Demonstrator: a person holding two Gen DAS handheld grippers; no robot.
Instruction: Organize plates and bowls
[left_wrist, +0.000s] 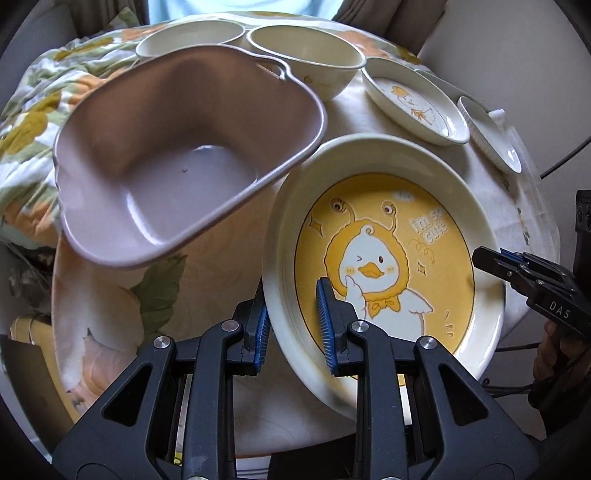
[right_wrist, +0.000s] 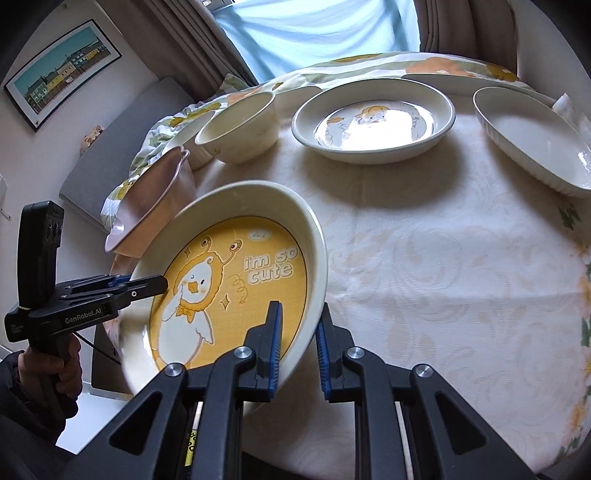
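The duck plate (left_wrist: 384, 258) hangs tilted above the worktop (right_wrist: 443, 240), pinched at opposite rims: the left hand-held gripper (left_wrist: 293, 325) is clamped on its near-left edge, the right hand-held gripper (right_wrist: 301, 345) on the other side, each with one pad inside the rim and one outside. The plate lies between the two, so neither hand is nearer. The pink bowl (left_wrist: 177, 166) sits just beside it to the left, possibly touching under the rim; the view does not settle that. The other plates stand well apart beyond.

The pink bowl (right_wrist: 155, 199) is half hidden behind the duck plate (right_wrist: 229, 280), whose near rim is blurred and covered
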